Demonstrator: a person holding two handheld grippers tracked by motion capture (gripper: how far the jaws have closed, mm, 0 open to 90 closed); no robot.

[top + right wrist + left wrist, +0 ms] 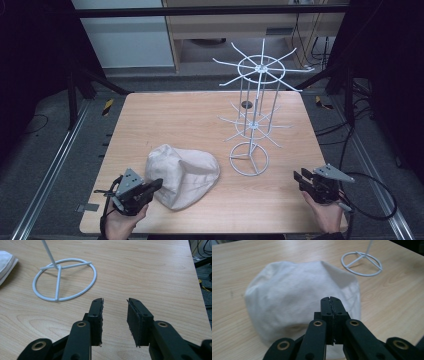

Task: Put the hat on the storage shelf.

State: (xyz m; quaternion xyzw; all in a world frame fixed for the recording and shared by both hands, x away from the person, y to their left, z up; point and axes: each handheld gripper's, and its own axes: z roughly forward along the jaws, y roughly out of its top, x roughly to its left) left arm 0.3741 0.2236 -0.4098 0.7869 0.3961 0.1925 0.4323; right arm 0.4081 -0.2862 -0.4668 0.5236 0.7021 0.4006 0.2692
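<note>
The cream cloth hat lies just left of the white wire rack. The left gripper, jaws pressed together over the hat, could shove it away (soft fabric slides); the right gripper waits spread, empty.

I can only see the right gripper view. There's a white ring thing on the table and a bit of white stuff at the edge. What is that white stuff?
Observer: It's a soft cream cloth hat lying on the table, to the left of the ring.
Operator: Is the ring part of something bigger?
Observer: Yes, it's the base of a tall white wire rack with two tiers of spokes sticking out.
Operator: What's the other gripper doing?
Observer: The left gripper has its jaws pressed shut, right at the near edge of the hat. Your right gripper is open.
</note>
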